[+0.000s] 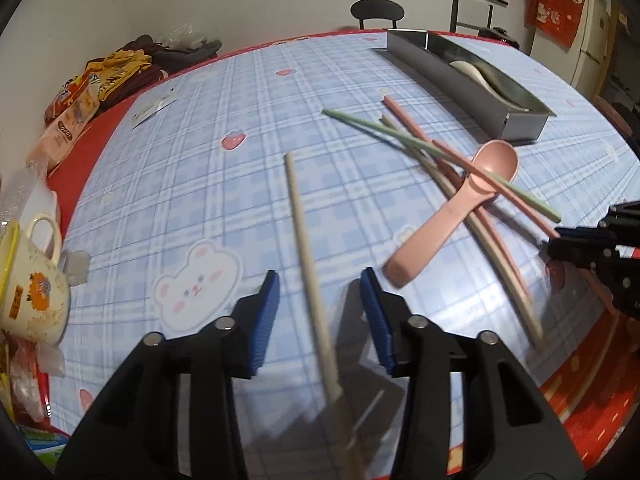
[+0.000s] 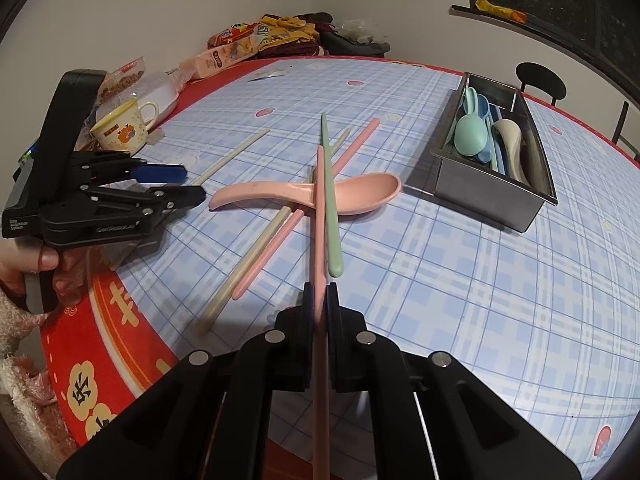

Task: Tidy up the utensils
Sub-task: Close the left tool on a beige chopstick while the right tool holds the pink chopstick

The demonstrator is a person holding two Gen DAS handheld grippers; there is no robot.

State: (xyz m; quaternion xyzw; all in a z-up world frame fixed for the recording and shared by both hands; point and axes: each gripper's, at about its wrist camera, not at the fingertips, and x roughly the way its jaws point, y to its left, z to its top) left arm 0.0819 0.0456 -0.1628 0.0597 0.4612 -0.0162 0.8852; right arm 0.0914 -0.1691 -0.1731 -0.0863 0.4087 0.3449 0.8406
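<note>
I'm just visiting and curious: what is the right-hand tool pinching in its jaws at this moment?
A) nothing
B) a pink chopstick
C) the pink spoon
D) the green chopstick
B: the right gripper has its jaws shut on a pink chopstick that runs forward over the pink spoon, while the green chopstick lies loose beside it.

Both grippers, left and right, are black plastic with blue ribbed pads and silver pivot screws; white lettering marks the left gripper's side.
</note>
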